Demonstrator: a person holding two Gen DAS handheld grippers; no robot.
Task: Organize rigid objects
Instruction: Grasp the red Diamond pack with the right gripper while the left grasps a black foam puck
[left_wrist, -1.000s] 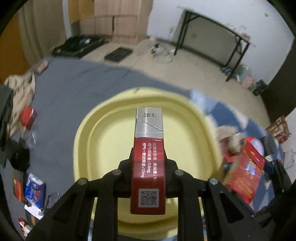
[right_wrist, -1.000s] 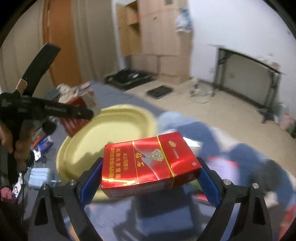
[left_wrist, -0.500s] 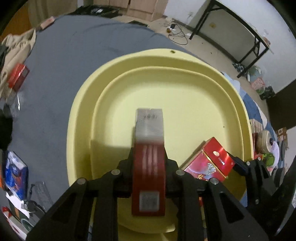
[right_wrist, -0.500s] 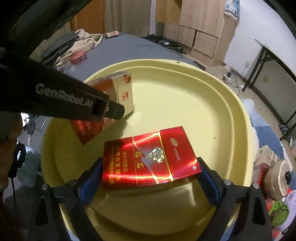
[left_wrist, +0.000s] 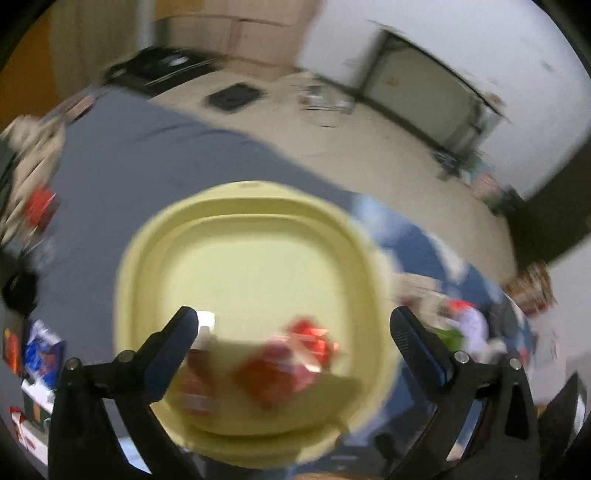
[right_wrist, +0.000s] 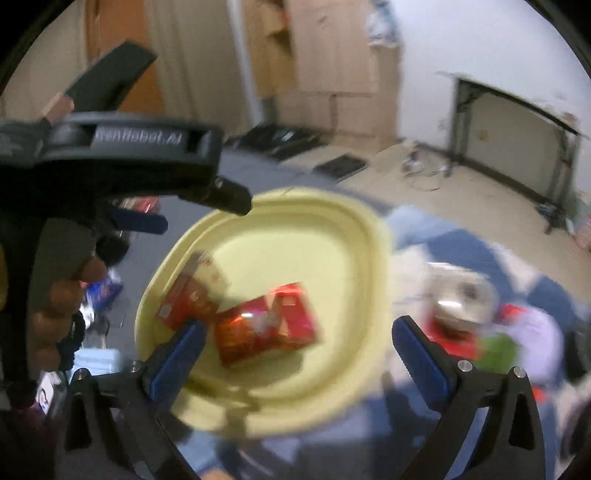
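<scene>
Now both my grippers, left (left_wrist: 293, 326) and right (right_wrist: 297, 338), are opening wide with nothing between their fingers. Two red boxes (right_wrist: 266, 326) lie touching in the yellow tray (right_wrist: 354, 236), both blurred.

White wall (left_wrist: 480, 48) at the back, a black-framed folding table (right_wrist: 517, 122) leaning on it; left of that table, wooden cabinets (right_wrist: 332, 74); before it, beige floor (left_wrist: 369, 155), all motion-blurred.

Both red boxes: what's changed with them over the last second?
Both were let go. The left gripper and right gripper are opening with nothing between the pads; the narrow red box and wide red box now lie in the yellow basin. The basin stayed on the blue cloth.
</scene>
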